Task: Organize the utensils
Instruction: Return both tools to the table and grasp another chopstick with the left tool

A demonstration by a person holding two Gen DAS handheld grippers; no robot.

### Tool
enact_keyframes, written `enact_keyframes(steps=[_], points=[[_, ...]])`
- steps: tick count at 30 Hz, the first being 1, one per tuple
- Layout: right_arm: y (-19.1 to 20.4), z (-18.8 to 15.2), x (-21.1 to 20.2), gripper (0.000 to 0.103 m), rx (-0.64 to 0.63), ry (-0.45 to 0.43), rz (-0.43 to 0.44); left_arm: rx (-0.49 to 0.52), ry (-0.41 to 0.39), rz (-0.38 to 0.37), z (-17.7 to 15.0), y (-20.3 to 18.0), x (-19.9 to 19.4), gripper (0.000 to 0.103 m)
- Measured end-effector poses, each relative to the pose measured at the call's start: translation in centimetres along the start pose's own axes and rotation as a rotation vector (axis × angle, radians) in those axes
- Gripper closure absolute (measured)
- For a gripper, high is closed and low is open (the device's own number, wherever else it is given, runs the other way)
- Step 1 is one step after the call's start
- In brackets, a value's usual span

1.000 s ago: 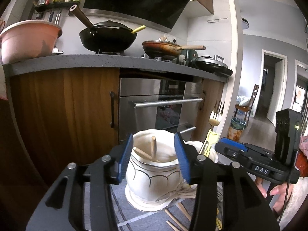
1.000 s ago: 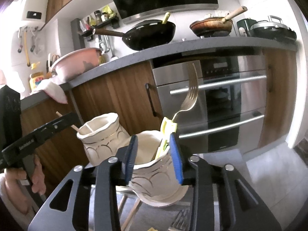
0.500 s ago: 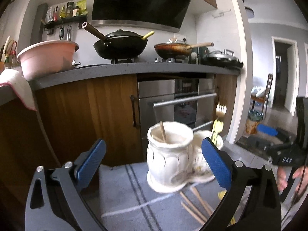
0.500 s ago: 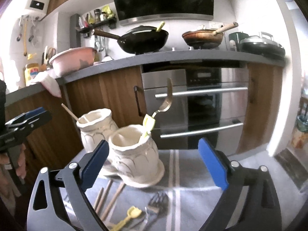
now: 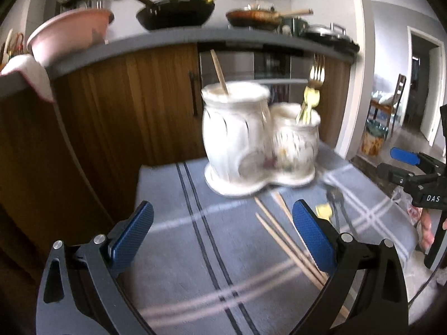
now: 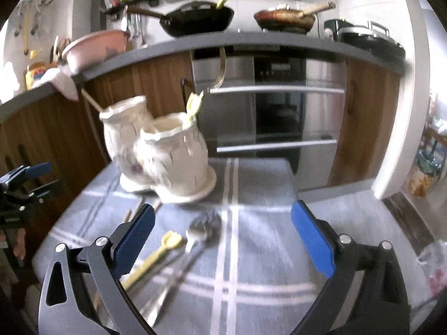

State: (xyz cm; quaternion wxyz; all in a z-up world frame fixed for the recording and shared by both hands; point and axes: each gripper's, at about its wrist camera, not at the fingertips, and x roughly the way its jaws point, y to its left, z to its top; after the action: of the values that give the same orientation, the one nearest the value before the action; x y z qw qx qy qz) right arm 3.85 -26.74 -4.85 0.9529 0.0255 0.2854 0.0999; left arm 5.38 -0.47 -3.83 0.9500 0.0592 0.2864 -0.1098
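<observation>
A white twin-pot ceramic holder (image 5: pixel 245 145) stands on a blue-grey striped cloth (image 5: pixel 178 223). One pot holds a wooden chopstick (image 5: pixel 219 72). The other holds a metal fork (image 5: pixel 317 74) and a yellow-handled utensil. Loose chopsticks (image 5: pixel 282 237) lie on the cloth in front. My left gripper (image 5: pixel 222 206) is open and empty, short of the holder. In the right wrist view the holder (image 6: pixel 178 162) sits beyond my right gripper (image 6: pixel 222 208). Its jaws are opening with nothing held. Under them lie a yellow-handled utensil (image 6: pixel 164 248), a spoon (image 6: pixel 195 234) and a fork (image 6: pixel 208 219).
Behind the small table are wooden cabinets (image 5: pixel 145 95), an oven (image 6: pixel 279 106) and a grey counter with pans (image 6: pixel 201 19) and a pink basin (image 5: pixel 69 30). The other gripper (image 5: pixel 405 164), in a person's hand, is at the right edge. The cloth's far edge drops off behind the holder.
Both grippers let go of the holder's pots, opened wide, drew back and tilted down. The holder now stands free on the cloth, and loose utensils have come into view.
</observation>
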Motion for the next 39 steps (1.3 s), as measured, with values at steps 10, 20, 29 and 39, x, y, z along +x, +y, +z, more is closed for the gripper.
enact_keyframes(steps=[10, 20, 29, 39], points=[[0.4, -2.5, 0.9, 0.006, -0.019, 0.091, 0.014, 0.041, 0.172, 0.034, -3.2, -3.3, 3.5, 0.005], [0.6, -2.7, 1.2, 0.006, -0.026, 0.110, 0.023, 0.042, 0.277, 0.016, -4.7, -4.6, 5.2, 0.006], [1.1, -2.7, 1.4, 0.006, -0.031, 0.136, 0.052, -0.010, 0.317, -0.097, -4.6, -4.7, 5.7, 0.047], [3.7, -3.8, 3.3, 0.057, -0.055, 0.258, 0.103, 0.011, 0.327, -0.181, -4.6, -5.0, 5.0, 0.089]])
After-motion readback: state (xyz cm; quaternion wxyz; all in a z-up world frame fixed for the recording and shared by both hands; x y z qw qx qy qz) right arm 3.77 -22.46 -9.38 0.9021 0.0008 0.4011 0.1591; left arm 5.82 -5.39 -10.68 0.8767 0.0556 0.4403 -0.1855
